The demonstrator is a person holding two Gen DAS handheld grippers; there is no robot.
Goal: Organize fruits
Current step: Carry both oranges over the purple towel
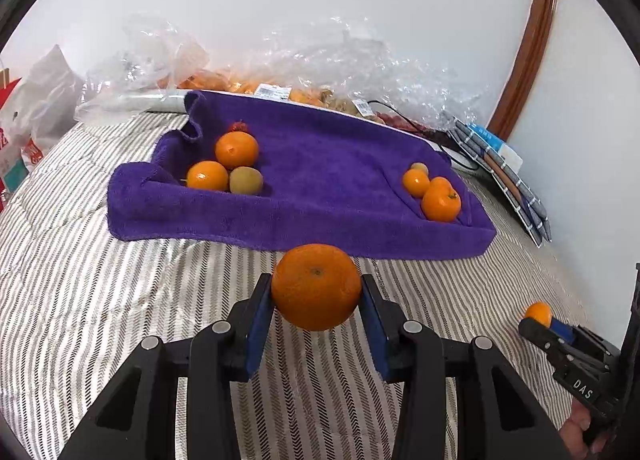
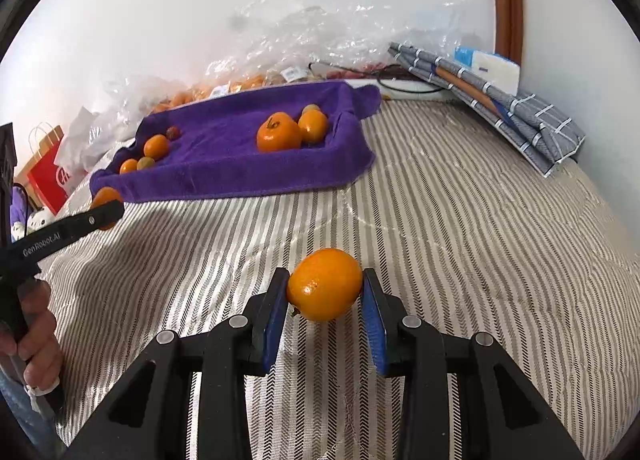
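Left claw (image 1: 316,292) is clamped on a large orange (image 1: 316,286), held above the striped bedspread (image 1: 100,300) just short of the purple towel (image 1: 320,164); right claw (image 2: 325,289) is clamped on a smaller orange (image 2: 325,285), also over the bed, well apart from the towel. Risk 1: both fruits are round w/ smooth skin and contact only the pad tips, so a wrist roll or fast swing could let either slip, drop and roll off the bed. Risk 2: the towel floor slopes toward its folded edges; fruit released mid-towel may roll into the wrong cluster, e.g. the oranges + kiwi (image 1: 245,180) at left or the persimmon group (image 1: 440,202) at right. Risk 3: over-squeeze could bruise the fruit. Legible text: "DAS" on the right claw body, "GenRobot.AI" on the left claw arm. Barcode labels (image 1: 272,91) on the plastic bags (image 1: 340,56) are too small to read.
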